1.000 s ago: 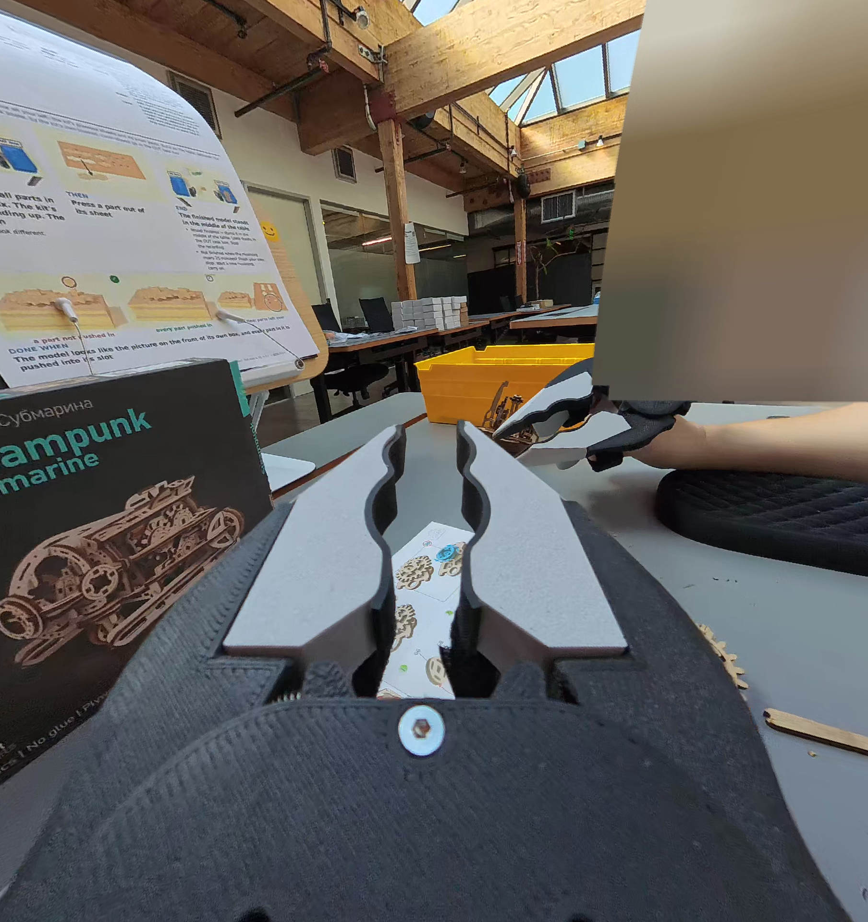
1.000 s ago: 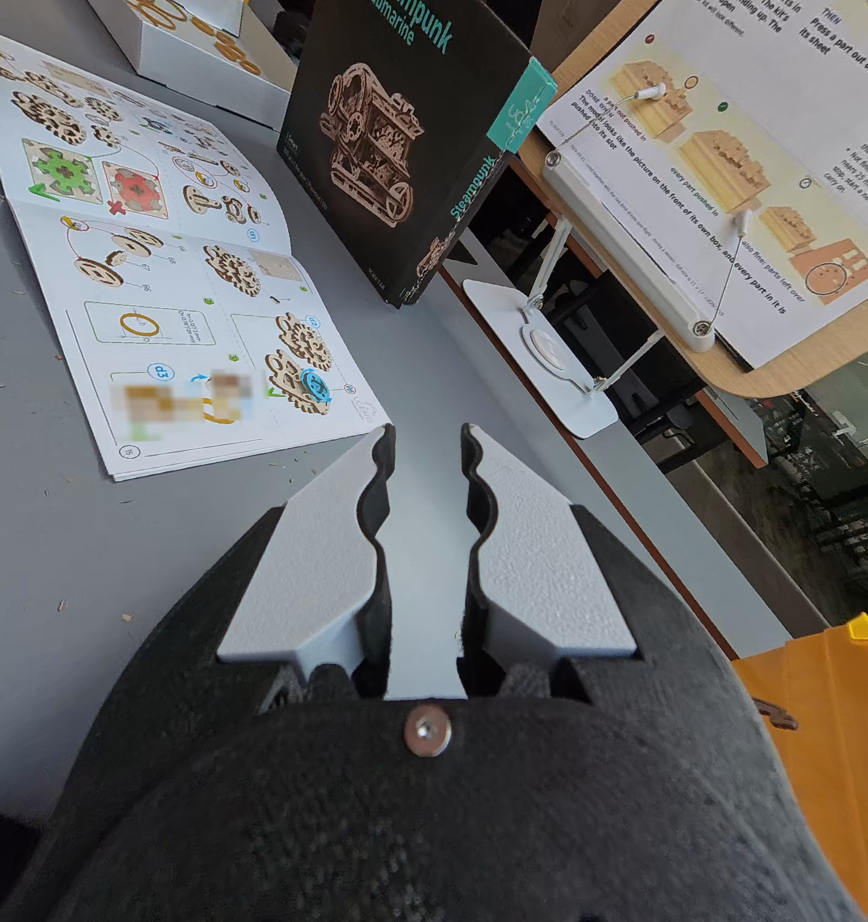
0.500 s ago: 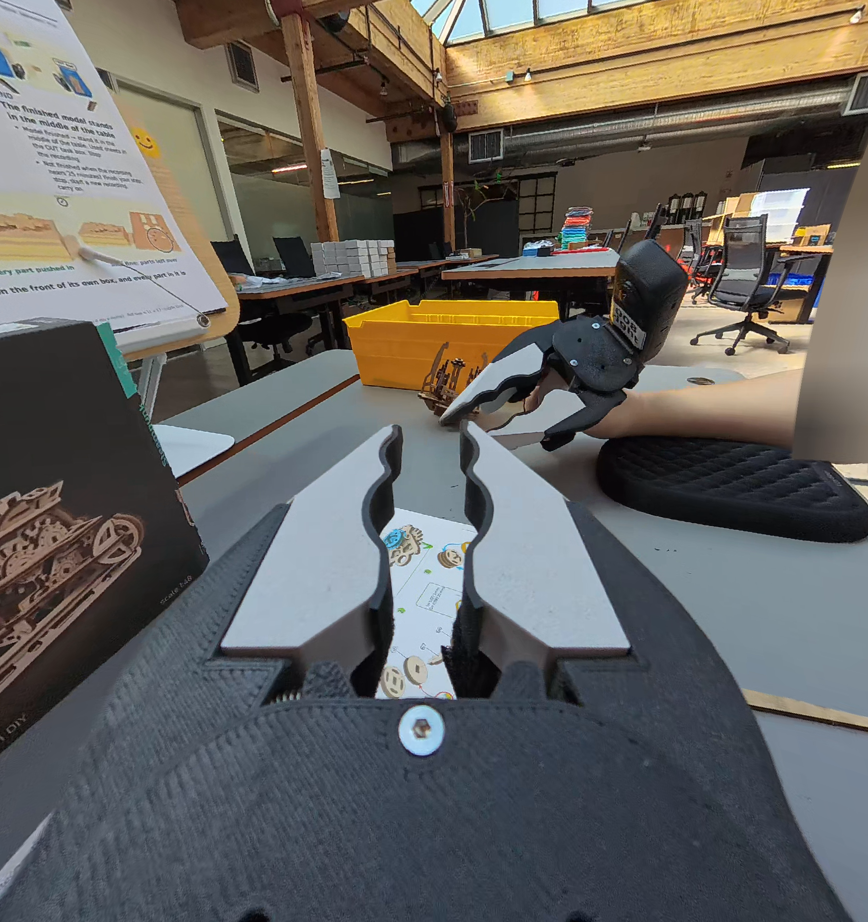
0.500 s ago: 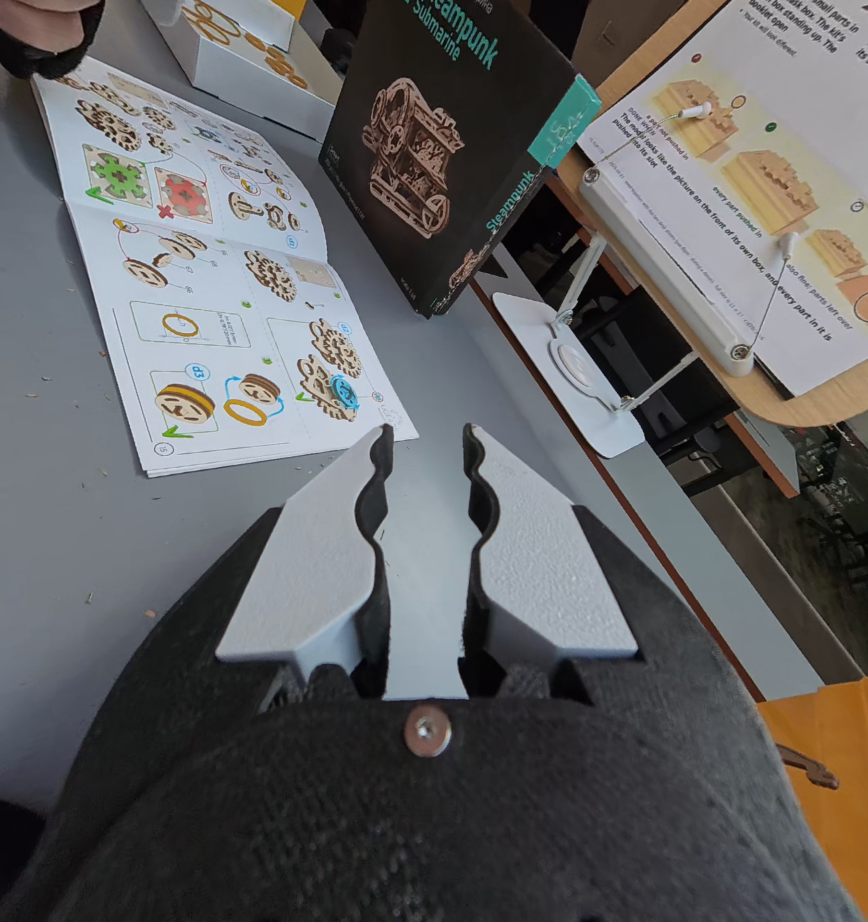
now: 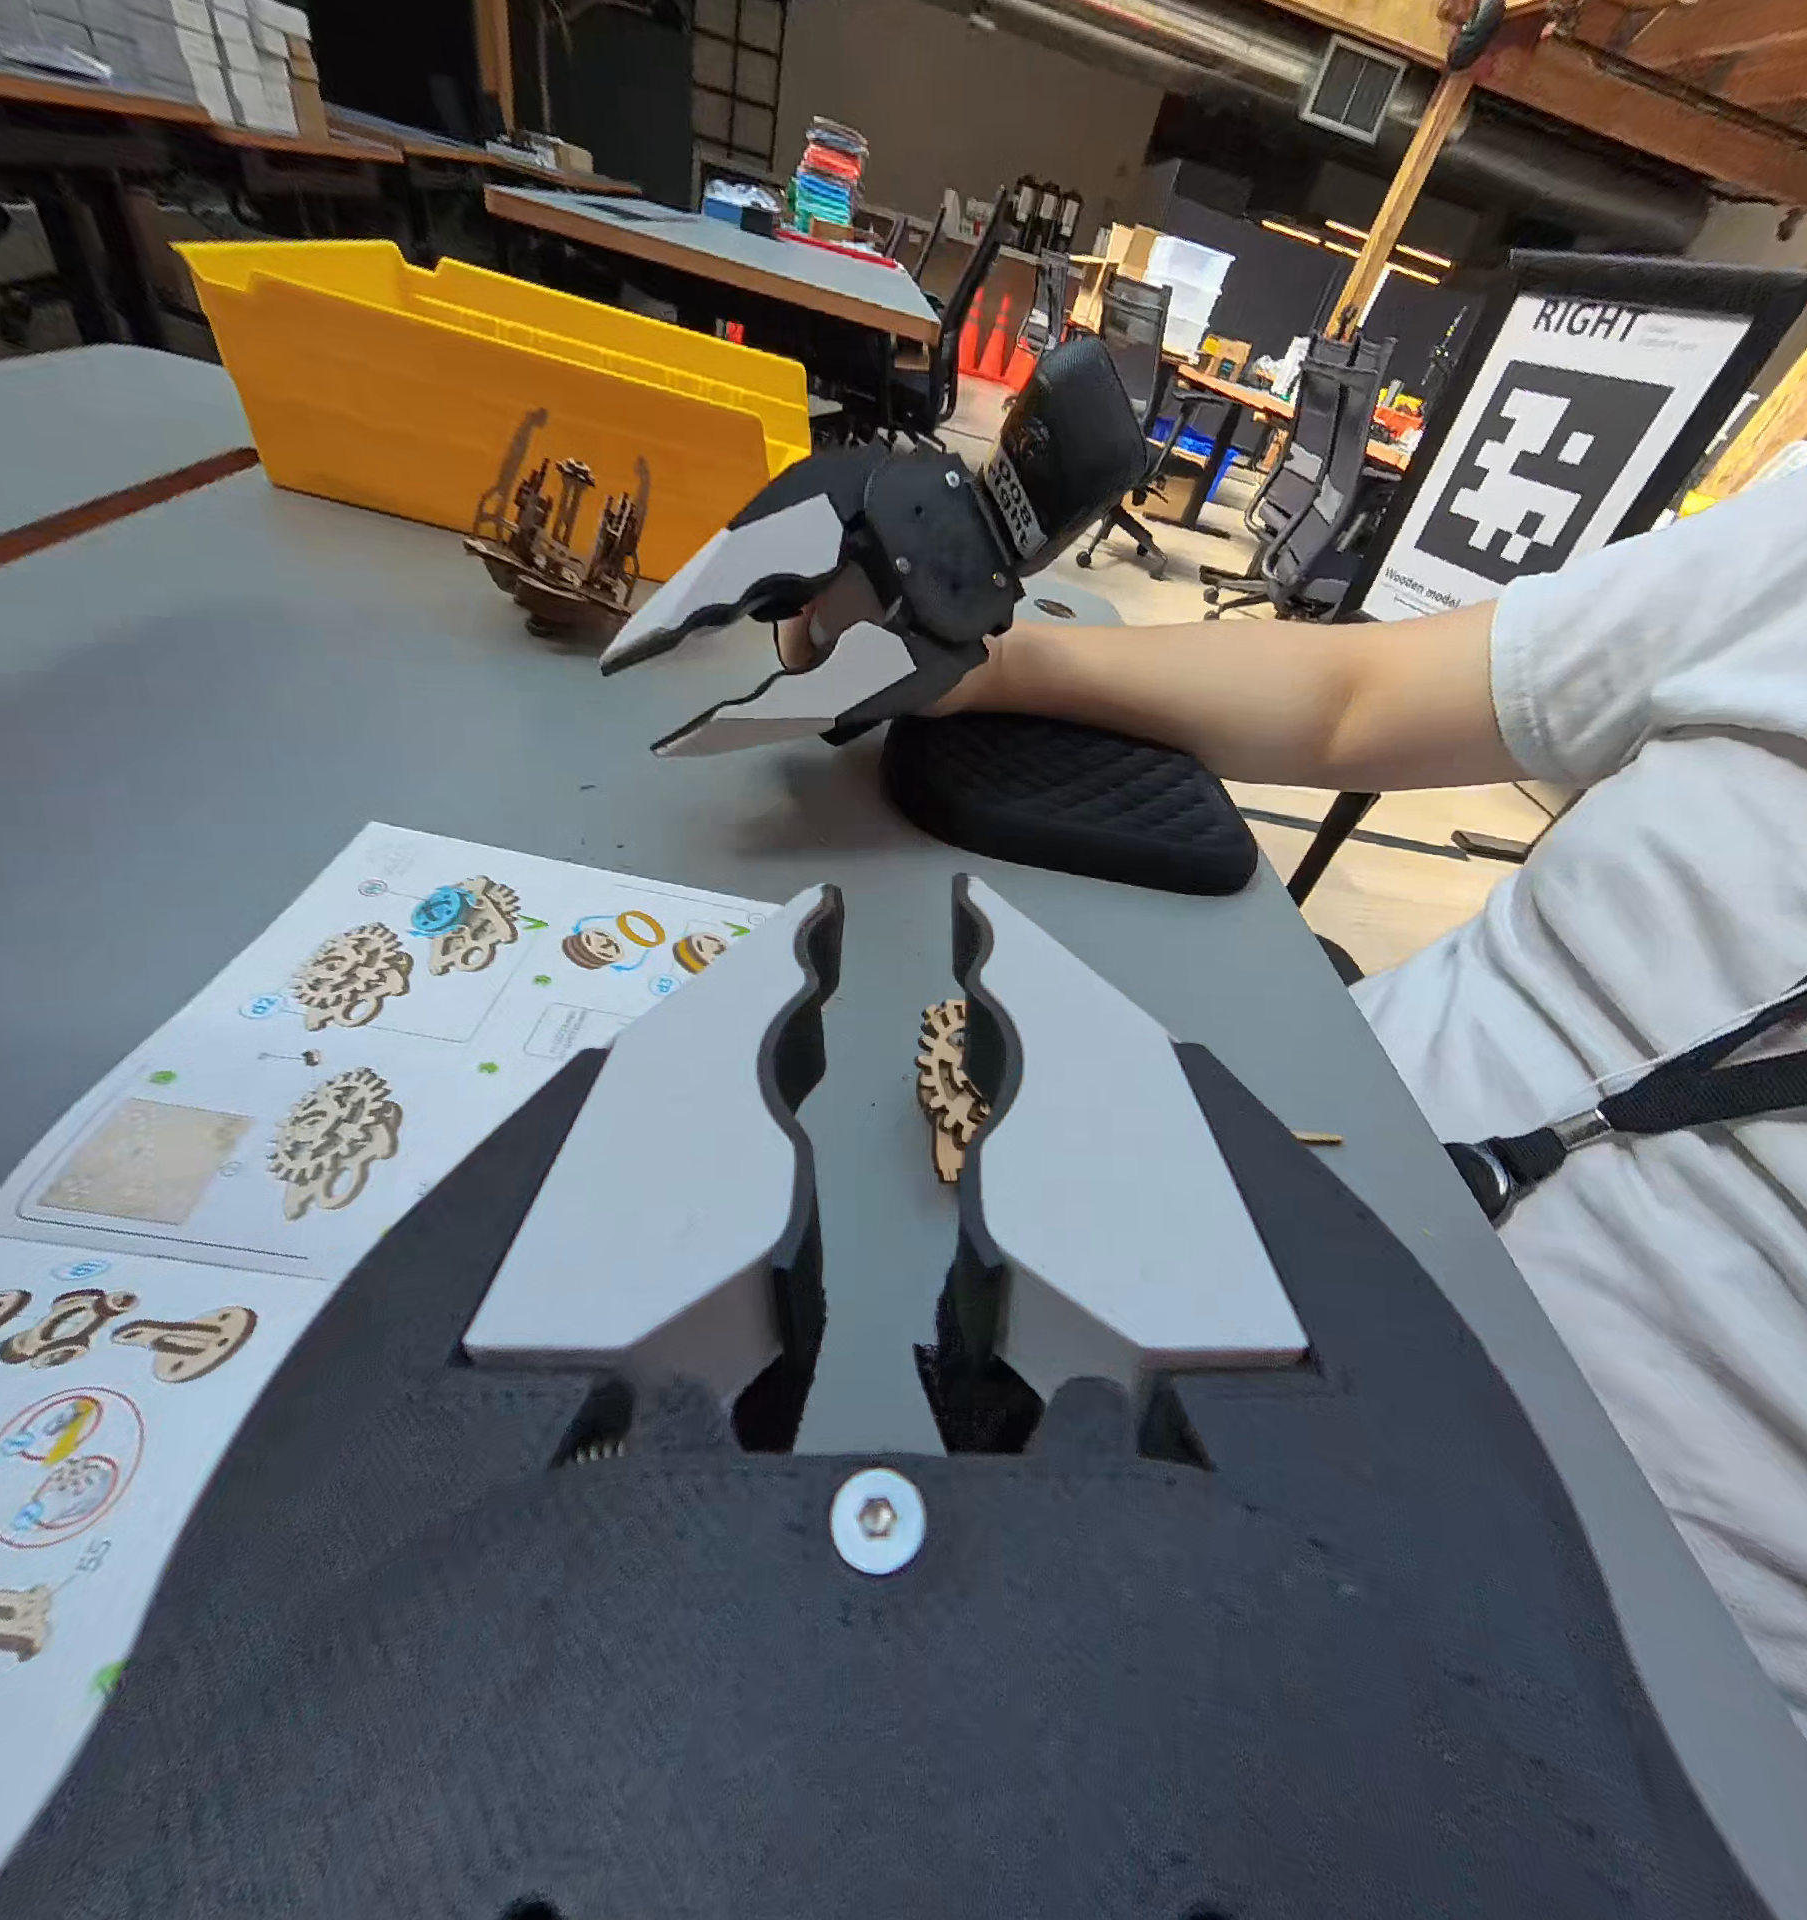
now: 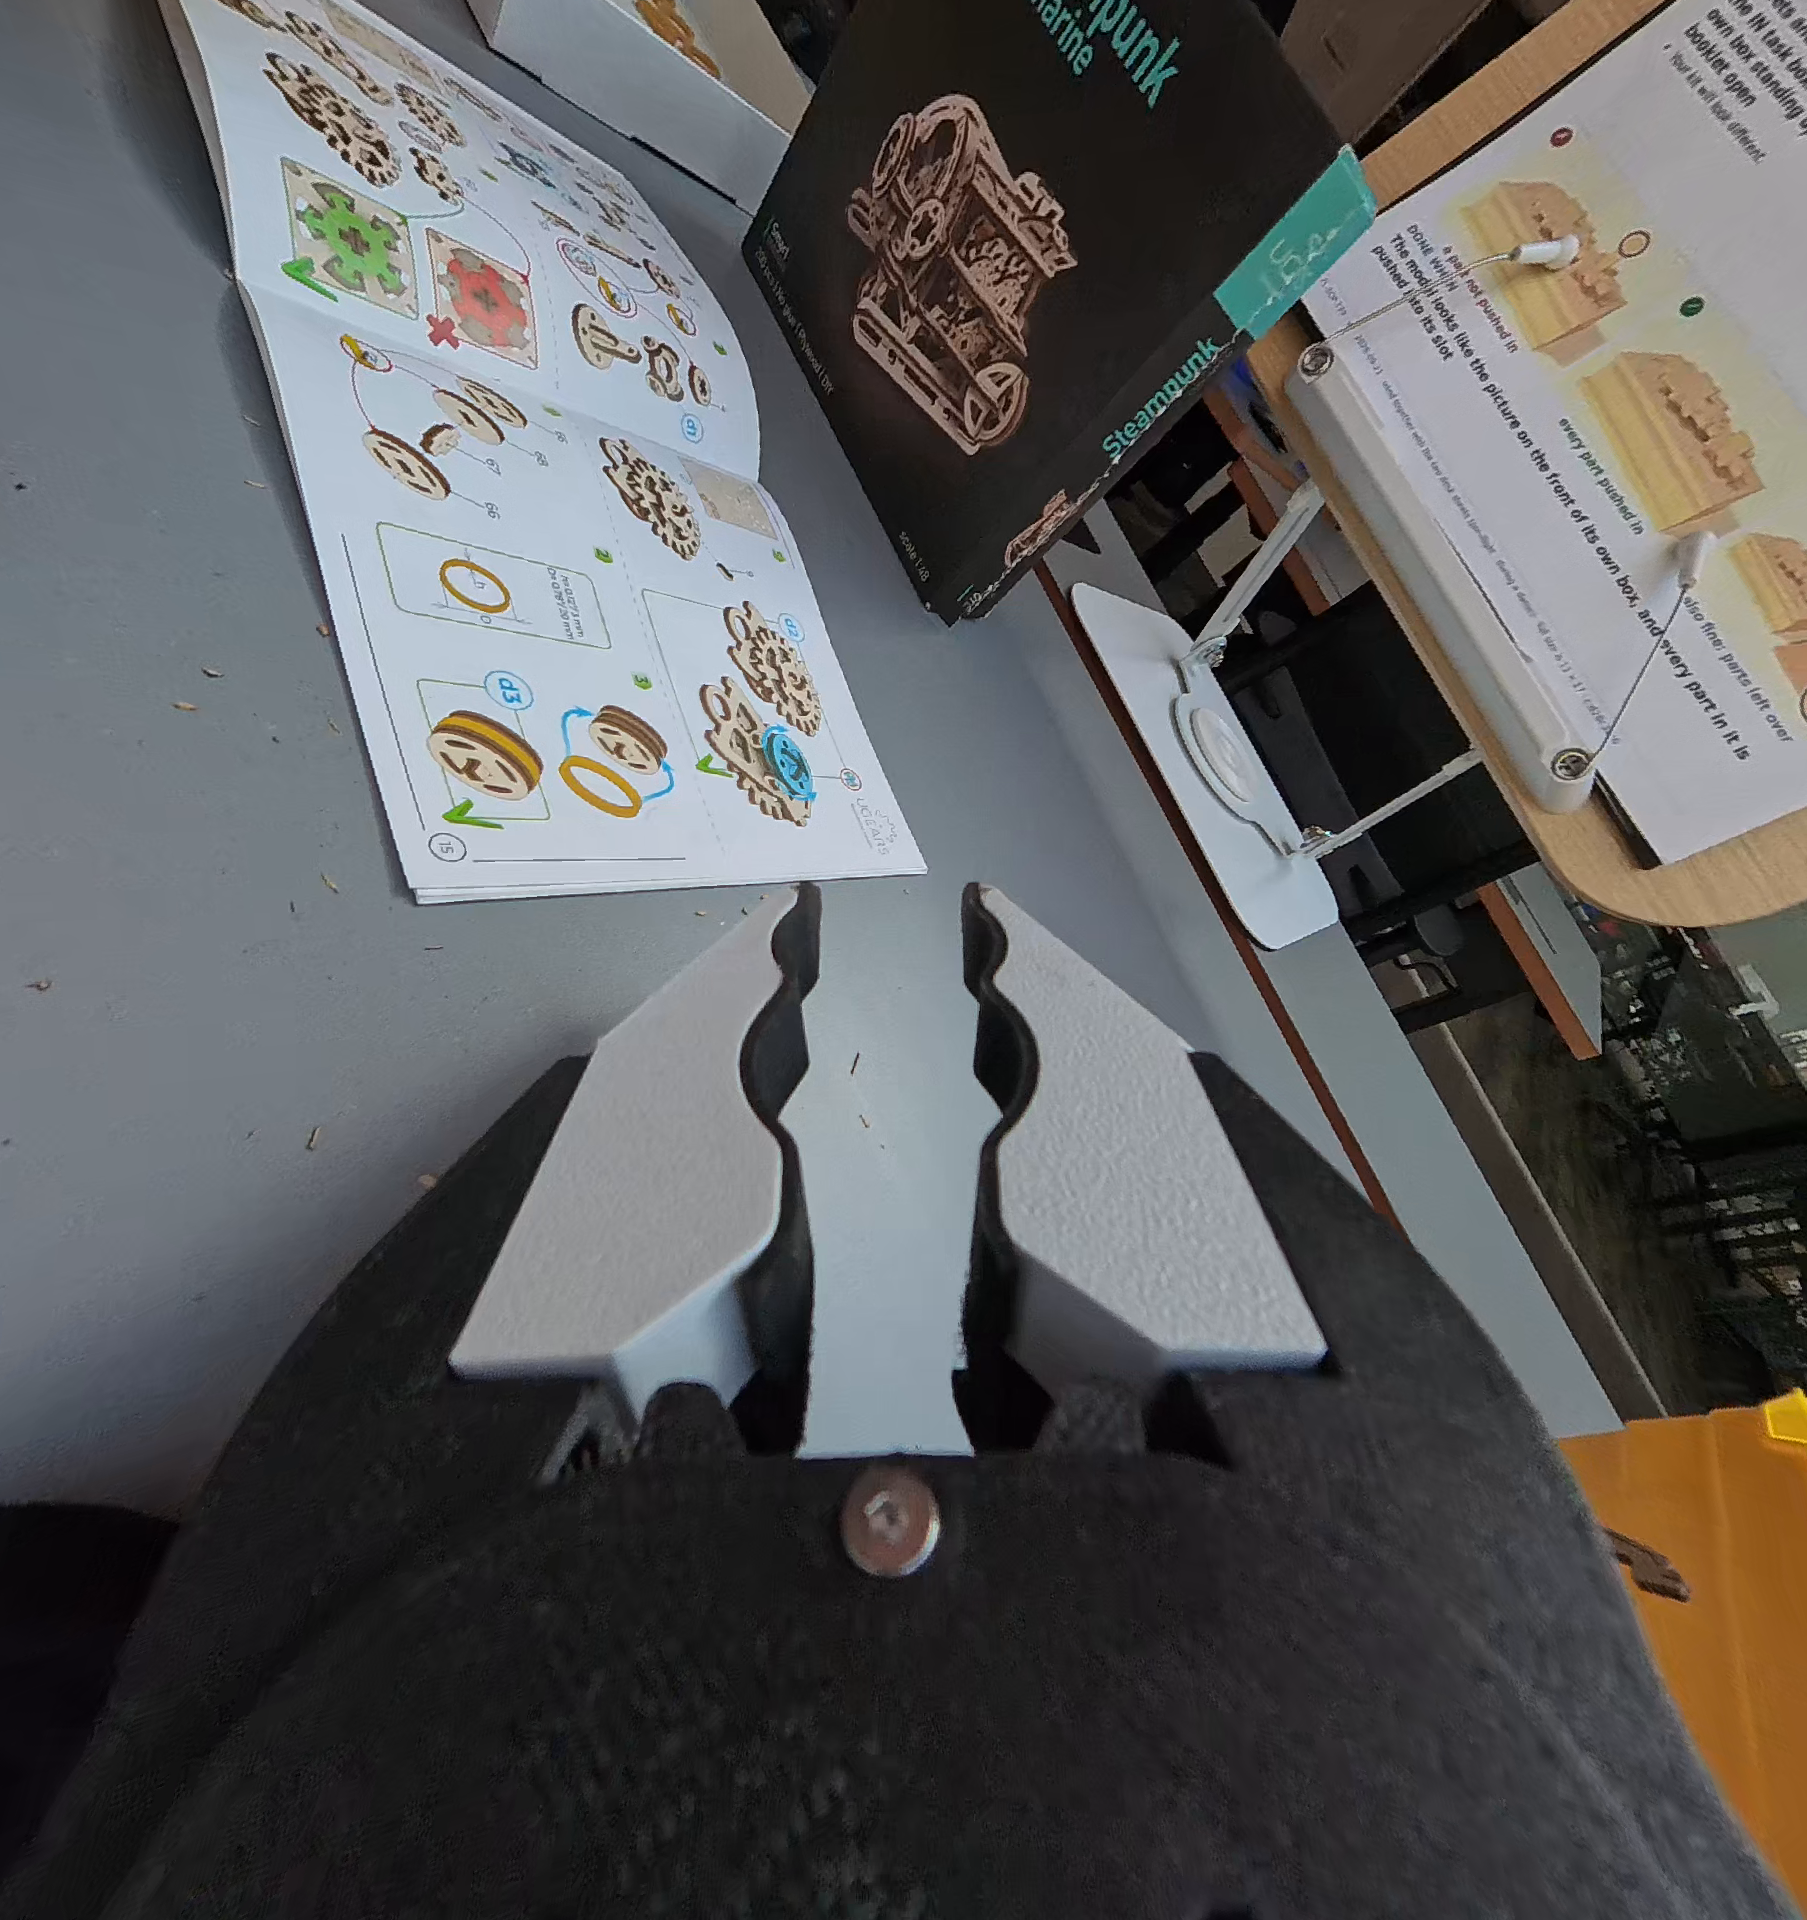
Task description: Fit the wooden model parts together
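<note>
While my left claw hangs parted and empty over the grey worktop, a wooden gear lies just beyond the instruction booklet, close to the worktop's near edge. Past the booklet's far edge, bare surface runs to the part-built wooden model beside the yellow bin. My right claw, also parted and empty, hovers off the booklet's corner, with bare worktop beneath.
</note>
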`<state>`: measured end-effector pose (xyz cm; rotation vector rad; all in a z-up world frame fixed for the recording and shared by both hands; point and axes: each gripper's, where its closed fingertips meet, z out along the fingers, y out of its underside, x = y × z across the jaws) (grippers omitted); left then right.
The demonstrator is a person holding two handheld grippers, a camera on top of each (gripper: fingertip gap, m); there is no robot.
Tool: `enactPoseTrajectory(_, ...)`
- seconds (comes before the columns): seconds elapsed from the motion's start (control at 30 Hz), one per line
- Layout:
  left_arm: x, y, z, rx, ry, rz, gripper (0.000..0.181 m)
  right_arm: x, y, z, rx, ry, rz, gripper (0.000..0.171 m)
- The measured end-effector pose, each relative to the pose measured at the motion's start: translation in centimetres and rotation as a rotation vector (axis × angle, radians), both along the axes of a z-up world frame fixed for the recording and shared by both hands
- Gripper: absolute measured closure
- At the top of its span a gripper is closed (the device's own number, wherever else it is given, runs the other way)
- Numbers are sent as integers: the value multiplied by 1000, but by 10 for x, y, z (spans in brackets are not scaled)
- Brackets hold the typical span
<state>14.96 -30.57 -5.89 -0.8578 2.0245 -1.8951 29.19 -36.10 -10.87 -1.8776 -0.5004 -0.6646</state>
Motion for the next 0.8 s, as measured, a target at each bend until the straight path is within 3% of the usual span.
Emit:
enactPoseTrajectory(0.03, -5, -3, -8, 30, 21, -21, 163, -1, 0, 0, -6, -21, 3, 145)
enactPoseTrajectory(0.2, -20, -15, -37, 233, 46, -66, 160, -23, -2, 3, -3, -57, 89, 144)
enactPoseTrajectory(0.4, -31, -23, -67, 338, 162, -152, 160, -99, 4, 7, -53, 202, 385, 138)
enactPoseTrajectory(0.5, -32, -20, -77, 380, 189, -162, 158, -121, 3, 4, -70, 237, 476, 134)
enactPoseTrajectory(0.6, -31, -20, -78, 395, 175, -154, 154, -124, 1, -14, -146, 256, 502, 133)
enactPoseTrajectory(0.8, -30, -24, -92, 496, 172, -144, 137, -127, -1, -17, -158, 225, 531, 132)
